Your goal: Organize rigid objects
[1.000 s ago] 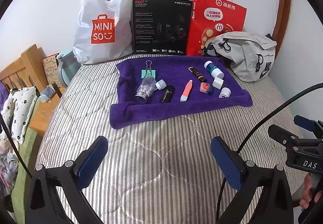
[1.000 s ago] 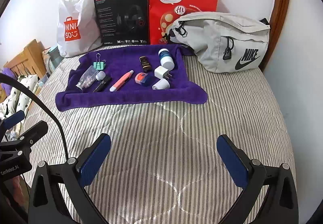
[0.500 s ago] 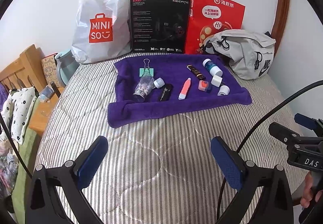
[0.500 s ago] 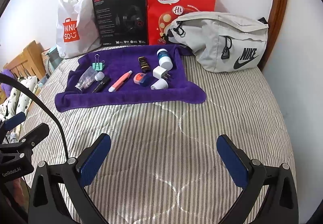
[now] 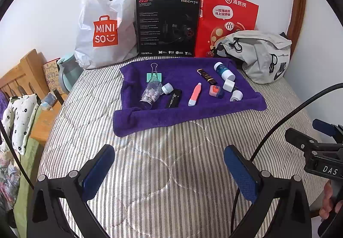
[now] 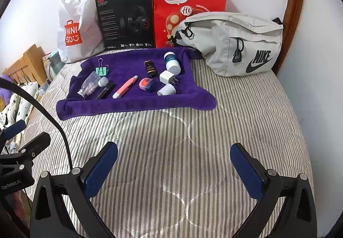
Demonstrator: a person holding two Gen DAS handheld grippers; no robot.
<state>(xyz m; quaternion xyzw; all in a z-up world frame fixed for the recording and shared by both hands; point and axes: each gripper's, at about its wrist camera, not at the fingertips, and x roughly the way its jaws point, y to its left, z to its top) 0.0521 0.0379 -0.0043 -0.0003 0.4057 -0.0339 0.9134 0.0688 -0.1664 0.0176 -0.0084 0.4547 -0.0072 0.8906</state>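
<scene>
Both tongs stand wide and hold nothing: the left gripper point(image 5: 169, 165) and the right gripper point(image 6: 173, 165) hang over the bare striped bedcover point(image 6: 171, 130), on the near side, well apart from the small things

Those things all lie on a purple towel point(image 6: 133, 105) spread toward the far side of the bed. From left to right in the right wrist view there is a green binder clip point(image 6: 101, 70), a clear bottle point(image 6: 88, 86) on its side with its white cap point(image 6: 103, 81) just beside it, a flat black case point(image 6: 105, 91), a pink pen point(image 6: 125, 87), an orange and blue tape measure point(image 6: 146, 84), a dark lighter point(image 6: 150, 68), a white and blue tub point(image 6: 171, 62), a white plug point(image 6: 167, 77) and a white adapter point(image 6: 167, 90). A grey waist bag point(image 6: 231, 44) rests to the right of the towel, its zips looking closed. A white shopping bag point(image 6: 75, 27), a black box point(image 6: 126, 21) and a red paper bag point(image 6: 188, 2) lean on the far wall

How far the sorting has gone cannot be settled. The spread on the towel would fit things gathered there as the tidy result, or things laid out and waiting to go into the waist bag or one of the other bags. Nothing is seen inside any bag
</scene>
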